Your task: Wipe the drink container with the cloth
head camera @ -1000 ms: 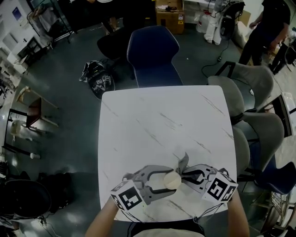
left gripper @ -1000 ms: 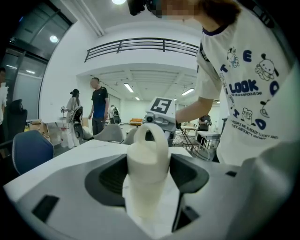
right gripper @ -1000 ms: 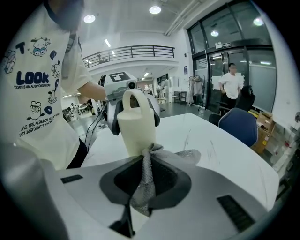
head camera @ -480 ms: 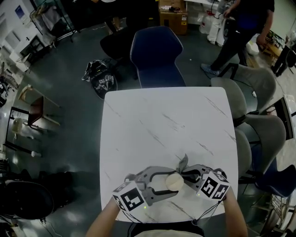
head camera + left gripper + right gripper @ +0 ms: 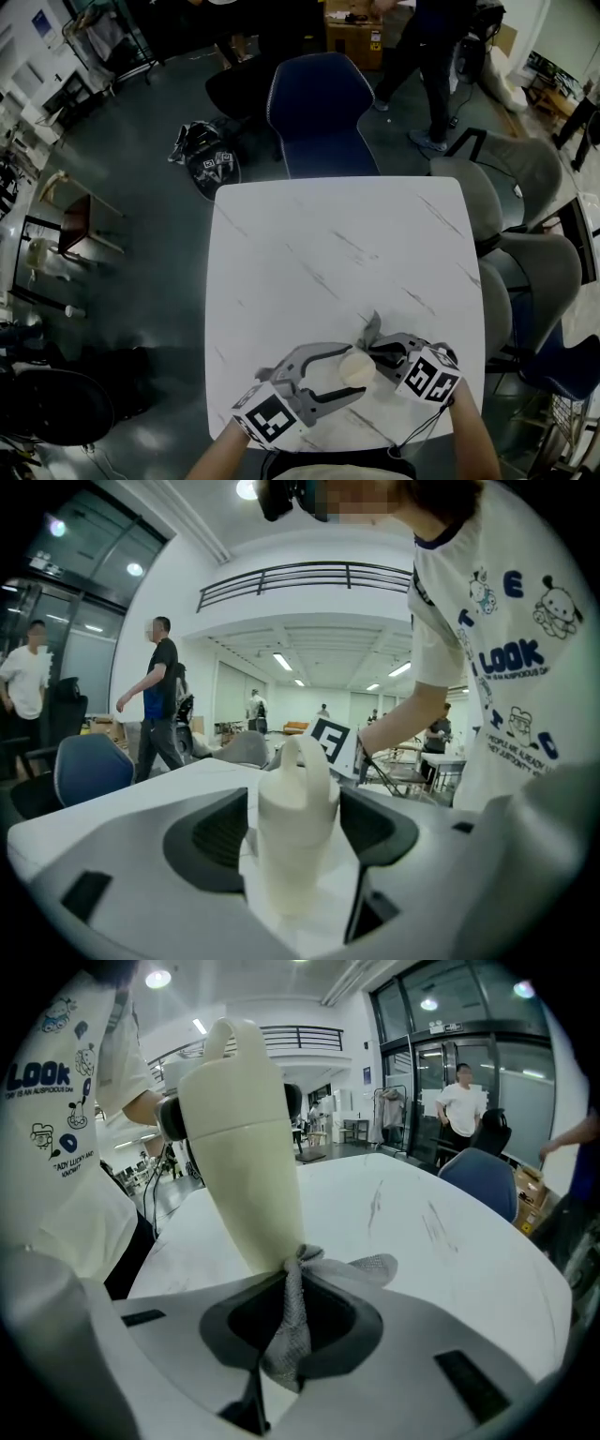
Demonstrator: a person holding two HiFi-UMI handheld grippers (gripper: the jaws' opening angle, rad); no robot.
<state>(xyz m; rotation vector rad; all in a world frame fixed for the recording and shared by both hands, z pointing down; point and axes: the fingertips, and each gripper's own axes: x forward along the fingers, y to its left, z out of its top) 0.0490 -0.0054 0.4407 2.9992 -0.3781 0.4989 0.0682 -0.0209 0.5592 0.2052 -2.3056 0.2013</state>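
Note:
A cream drink container (image 5: 354, 367) with a loop handle stands near the front edge of the white table (image 5: 328, 244). My left gripper (image 5: 349, 373) is shut on it from the left; in the left gripper view the container (image 5: 295, 832) fills the gap between the dark pads (image 5: 217, 841) of that gripper (image 5: 293, 860). My right gripper (image 5: 375, 351) comes from the right, shut on a grey mesh cloth (image 5: 371, 329). In the right gripper view the cloth (image 5: 289, 1330) is pinched in that gripper (image 5: 284, 1340) and bunched against the lower side of the container (image 5: 242, 1147).
A blue chair (image 5: 319, 112) stands at the table's far edge and grey chairs (image 5: 502, 197) along its right side. A dark bag (image 5: 211, 167) lies on the floor at the far left. A person (image 5: 422, 47) walks beyond the table.
Both grippers, the container and the cloth stay almost in place, shifting slightly towards the front edge. The person in the background has walked to the left.

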